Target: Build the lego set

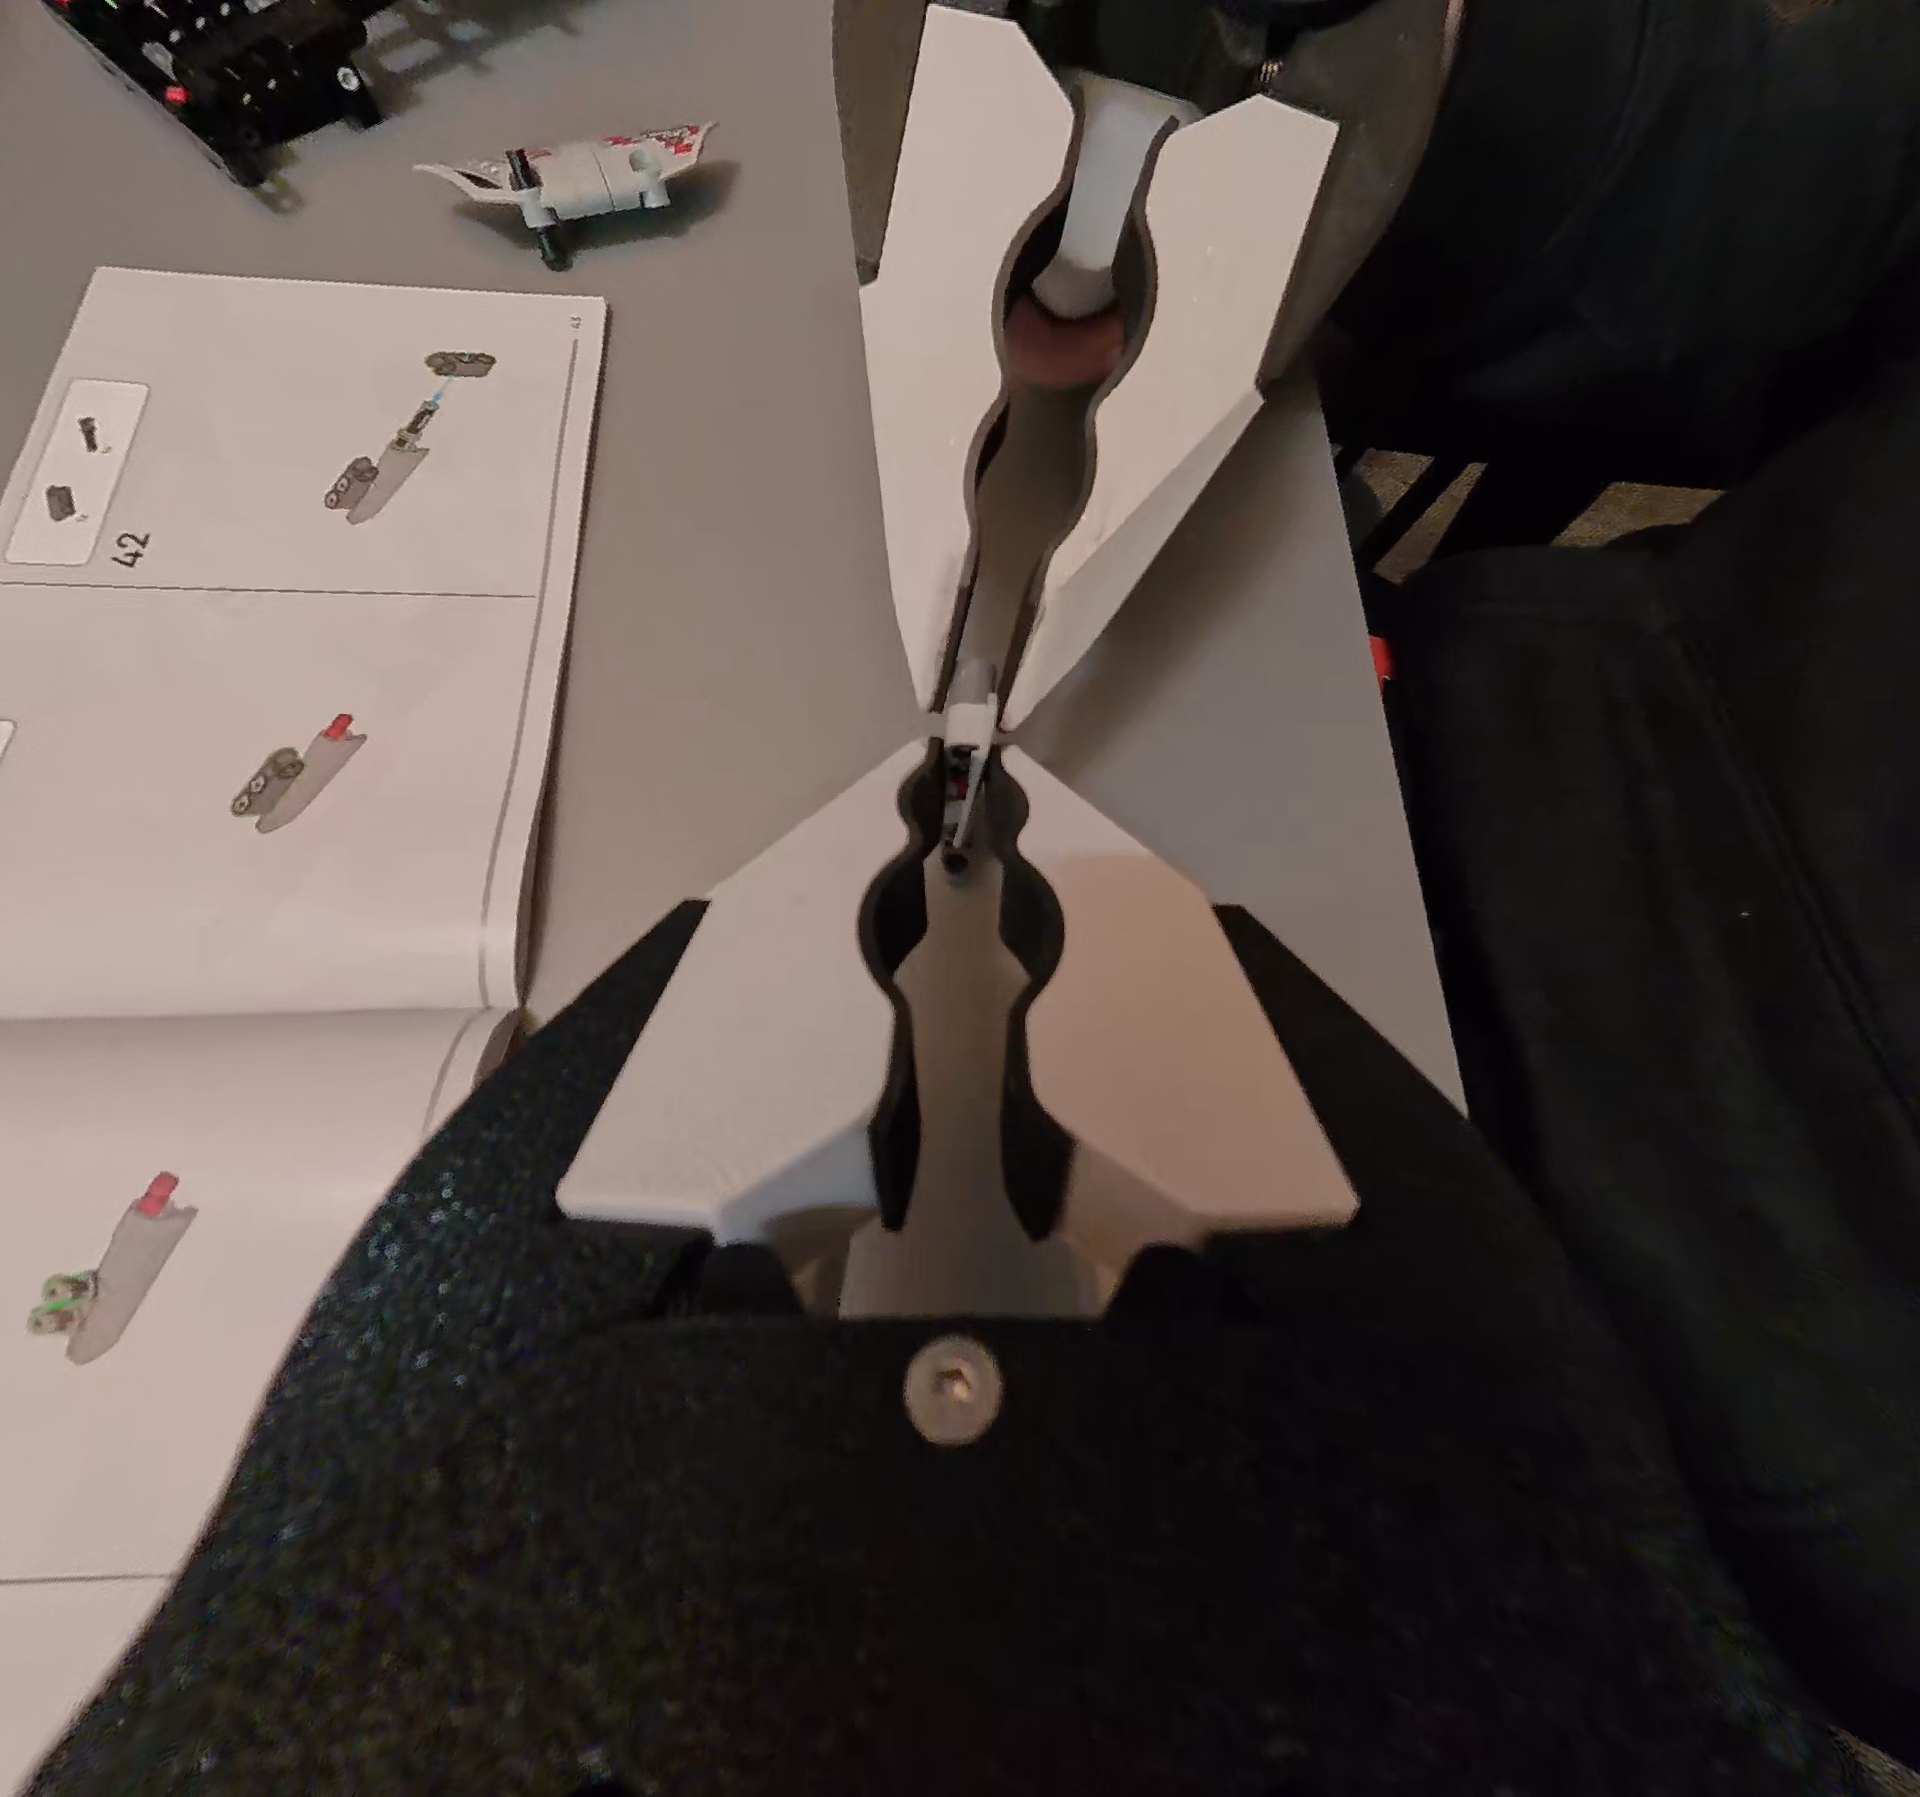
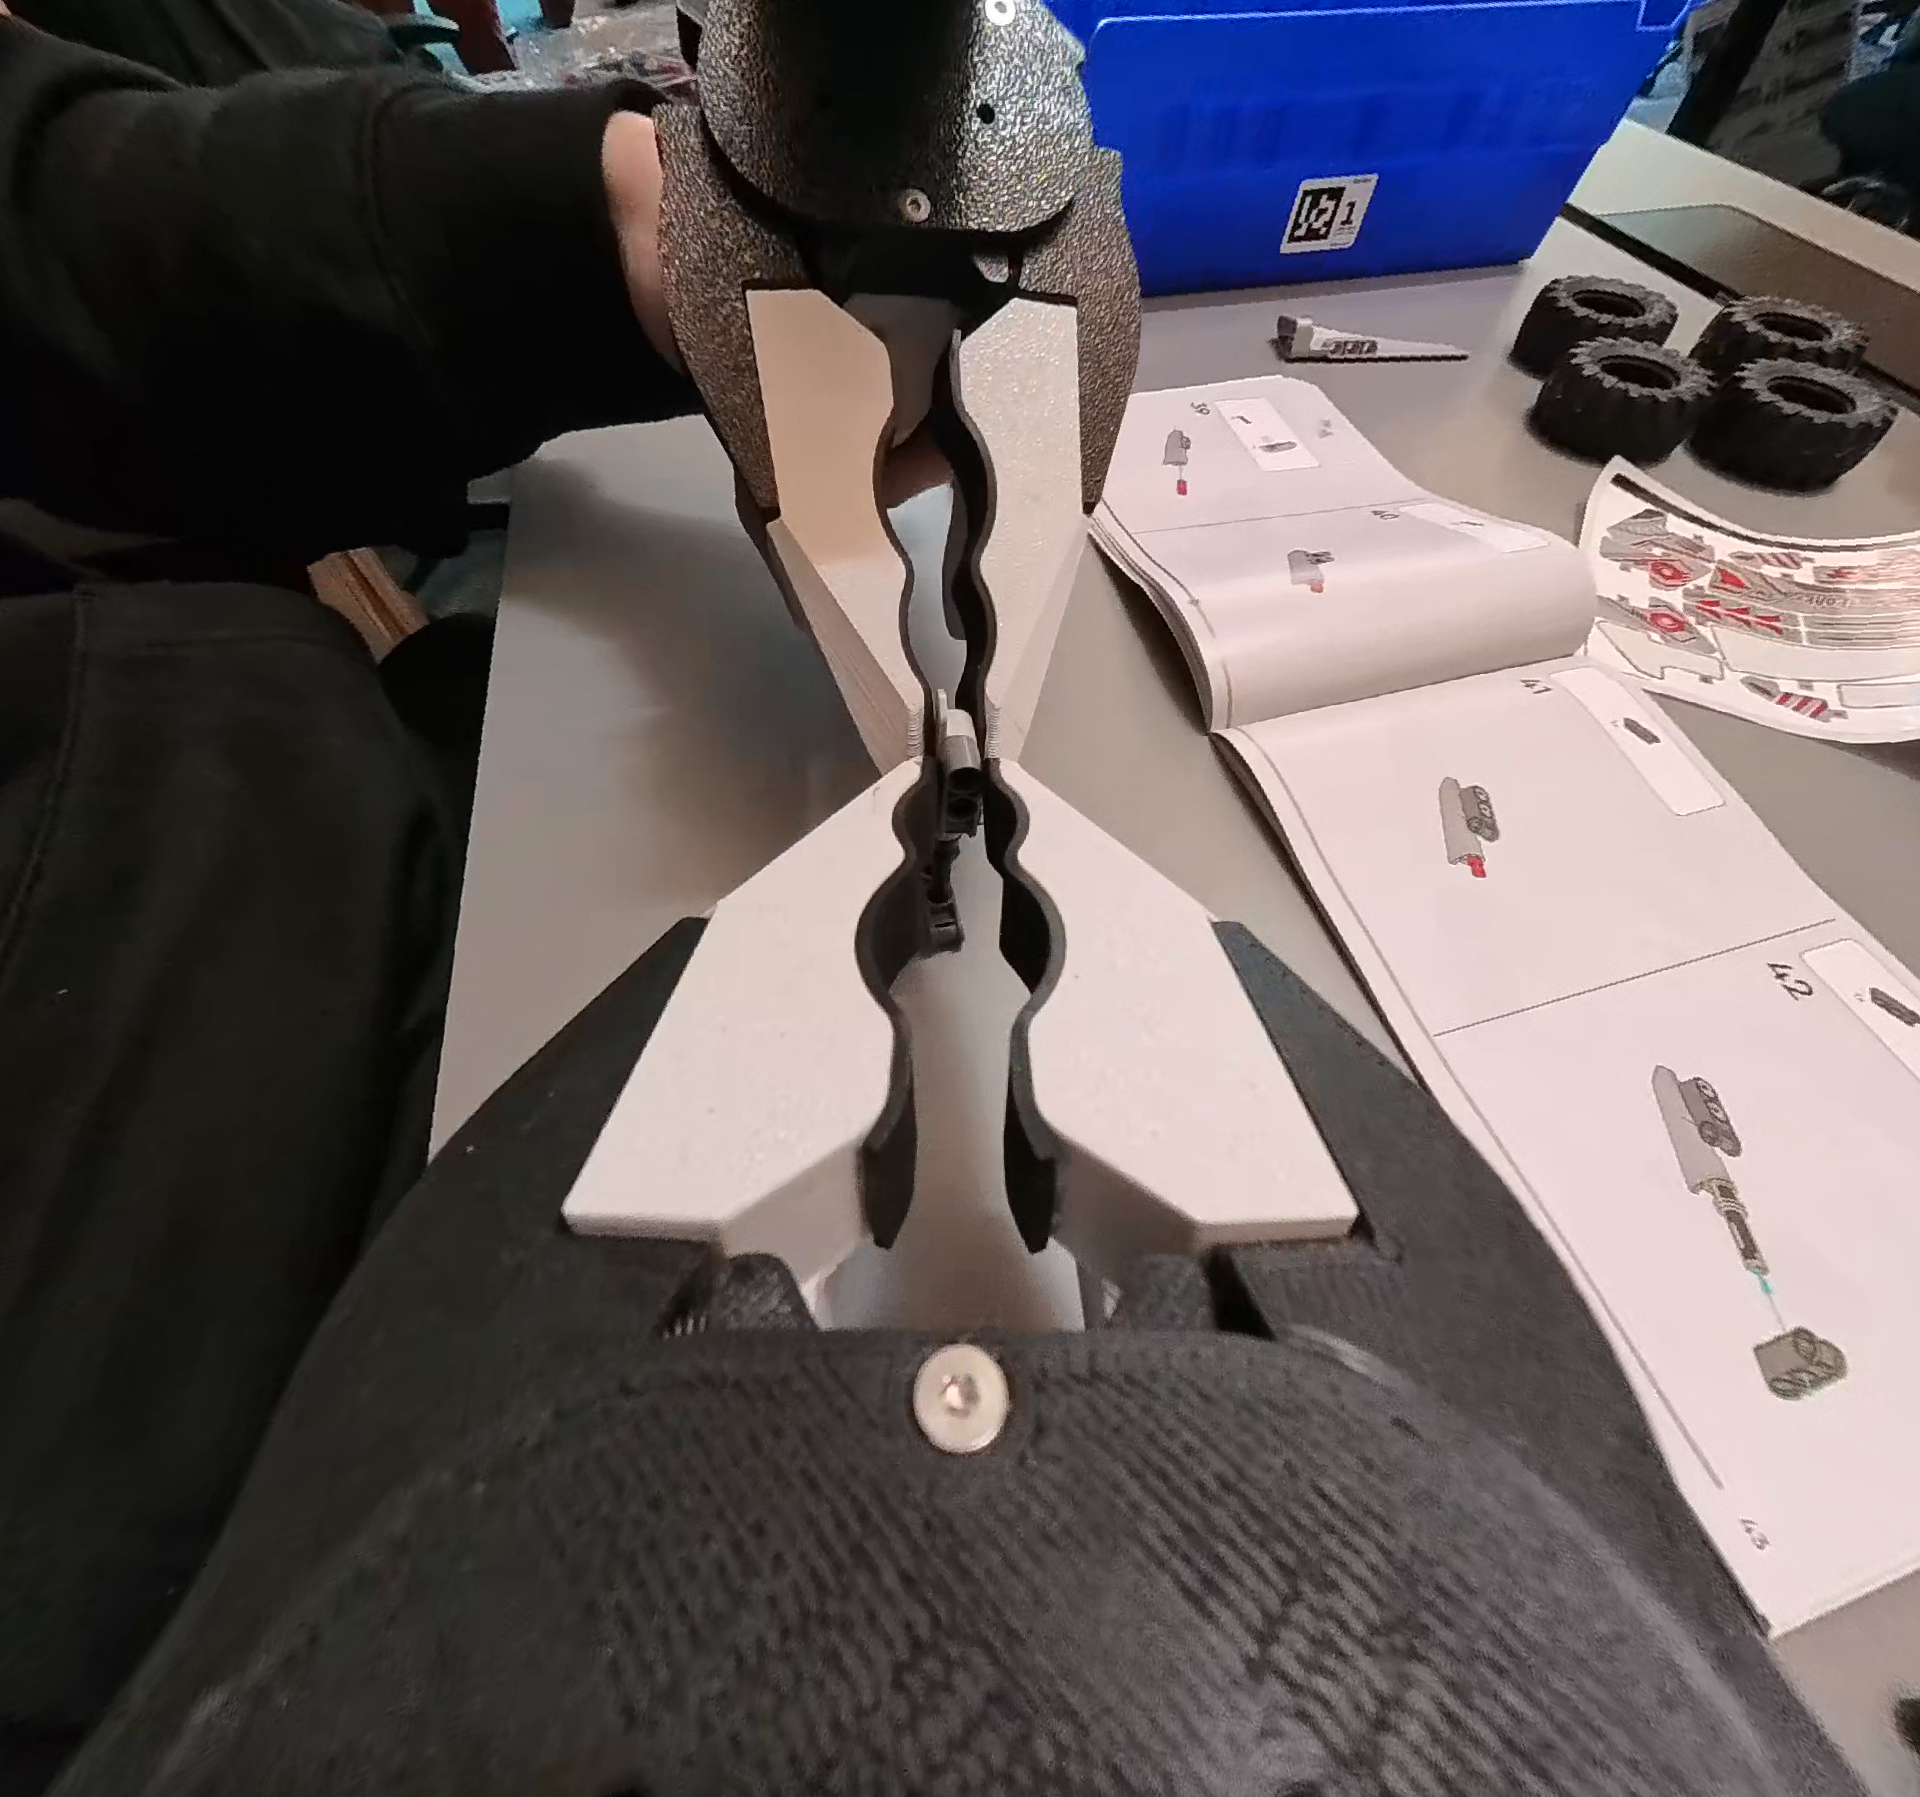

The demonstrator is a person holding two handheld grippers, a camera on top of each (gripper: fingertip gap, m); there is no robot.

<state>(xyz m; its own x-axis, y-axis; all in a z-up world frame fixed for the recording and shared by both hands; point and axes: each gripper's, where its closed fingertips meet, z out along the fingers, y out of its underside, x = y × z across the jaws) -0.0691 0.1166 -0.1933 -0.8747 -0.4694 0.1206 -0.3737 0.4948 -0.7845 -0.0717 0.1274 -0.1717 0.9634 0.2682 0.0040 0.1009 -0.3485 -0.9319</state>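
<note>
Small grey/black lego sub-assembly [image 2: 951,791] sits mid-air between your two claws, tips meeting over the table edge. Your right gripper [image 2: 954,797] is clenched on its dark connector end; your left gripper [image 1: 966,760] is clenched on the light-grey end.

Progress: partial. Black chassis [image 1: 312,33] at 11 o'clock in left wrist view is built, and a winged panel piece [image 1: 577,178] beside it is loose. Four tyres [image 2: 1683,386] at 2 o'clock in right wrist view are unfitted, sticker sheet [image 2: 1766,604] mostly unused, instruction booklet [image 2: 1507,812] open.

Hidden: the joint itself sits inside the jaws, so can't tell if seated.
</note>
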